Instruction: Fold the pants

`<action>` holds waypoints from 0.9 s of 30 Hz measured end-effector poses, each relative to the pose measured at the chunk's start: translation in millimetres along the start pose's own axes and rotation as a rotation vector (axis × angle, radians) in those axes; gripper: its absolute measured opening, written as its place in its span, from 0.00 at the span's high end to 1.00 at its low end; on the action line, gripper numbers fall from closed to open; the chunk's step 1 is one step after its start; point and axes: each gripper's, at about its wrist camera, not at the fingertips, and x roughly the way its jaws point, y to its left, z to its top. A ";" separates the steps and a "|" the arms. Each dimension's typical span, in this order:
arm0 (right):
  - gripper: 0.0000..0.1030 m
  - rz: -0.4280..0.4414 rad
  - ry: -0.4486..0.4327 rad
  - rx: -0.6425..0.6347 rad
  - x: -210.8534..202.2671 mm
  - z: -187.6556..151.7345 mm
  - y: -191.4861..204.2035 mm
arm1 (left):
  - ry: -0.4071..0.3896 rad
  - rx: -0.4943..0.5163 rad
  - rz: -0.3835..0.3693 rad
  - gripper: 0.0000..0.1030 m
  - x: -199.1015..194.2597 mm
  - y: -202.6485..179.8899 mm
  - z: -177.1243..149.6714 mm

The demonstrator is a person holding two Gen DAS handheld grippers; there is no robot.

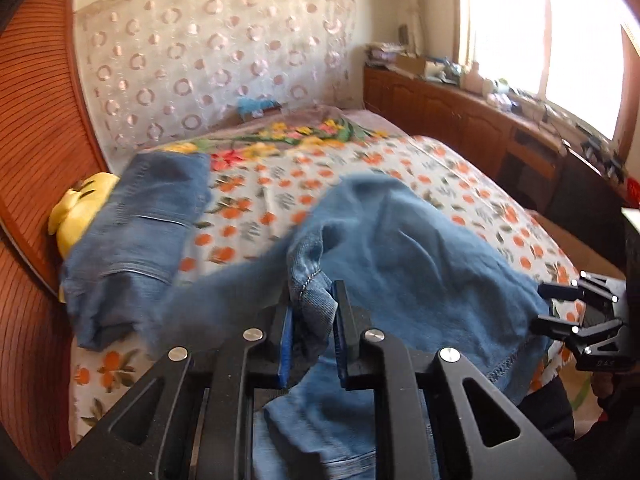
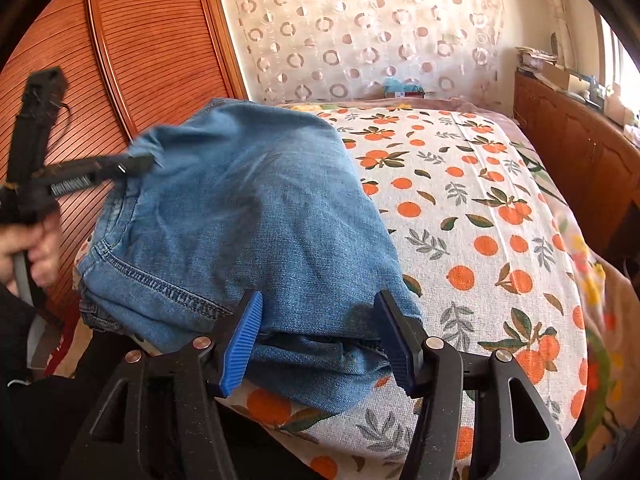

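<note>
- The bed [image 2: 480,200], spread with an orange-print sheet, fills both views, and the jeans [image 2: 248,216] lie across its near edge, bunched and partly doubled over.
- In the left wrist view a long stretch of the jeans [image 1: 400,248] runs off to the left, towards a yellow soft toy [image 1: 80,204] by the wooden wardrobe [image 2: 152,40].
- Denim like this looks soft and floppy but fairly heavy, I'd say; it should sag between two holds and drag on the sheet rather than slide.
- Best places to take hold, by my reading: the thick stitched seams and hems, where the layers stay together and won't slip out of the pads.
- Left gripper [image 1: 312,332]: jaws drawn close, pinching a gathered, seamed fold of denim between the blue pads.
- Right gripper [image 2: 320,340]: jaws spread wide, straddling the folded end at the bed's edge; the pads flank the cloth, and I can't tell whether they press it.
- Next move wants both holds firm before lifting, or the loose layer may peel away.
</note>
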 end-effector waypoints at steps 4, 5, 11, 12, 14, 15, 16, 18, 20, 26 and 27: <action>0.42 0.000 0.002 0.001 1.7 0.6 0.0 | -0.019 -0.052 0.017 0.83 -8.6 34.2 8.1; 0.41 0.000 0.002 0.000 2.0 1.0 0.2 | -0.019 -0.060 0.015 0.83 -7.8 39.8 9.6; 0.41 -0.003 0.005 -0.007 2.3 2.5 0.8 | 0.029 -0.068 0.038 0.83 15.4 52.7 10.1; 0.41 -0.002 0.006 -0.006 2.4 2.7 0.0 | 0.040 -0.075 0.045 0.83 18.8 54.6 7.5; 0.41 -0.002 0.007 -0.008 1.4 1.6 0.6 | 0.054 -0.091 0.046 0.79 20.7 57.8 1.3; 0.41 -0.003 0.007 -0.009 1.5 1.5 0.4 | 0.056 -0.101 0.049 0.77 19.9 59.6 -2.2; 0.41 -0.003 0.008 -0.009 1.5 1.3 0.8 | 0.058 -0.107 0.051 0.73 19.0 60.8 -4.7; 0.41 -0.004 0.009 -0.008 1.9 1.2 0.7 | 0.057 -0.114 0.055 0.65 15.0 62.6 -9.9; 0.41 -0.005 0.009 -0.007 1.7 0.9 1.2 | 0.047 -0.134 0.059 0.54 9.0 66.3 -15.1; 0.40 -0.008 0.010 -0.008 1.0 0.9 1.0 | 0.035 -0.161 0.005 0.54 -8.8 58.4 -34.7; 0.40 -0.008 0.010 -0.008 0.8 1.0 1.0 | 0.032 -0.153 -0.008 0.54 -11.6 52.6 -38.5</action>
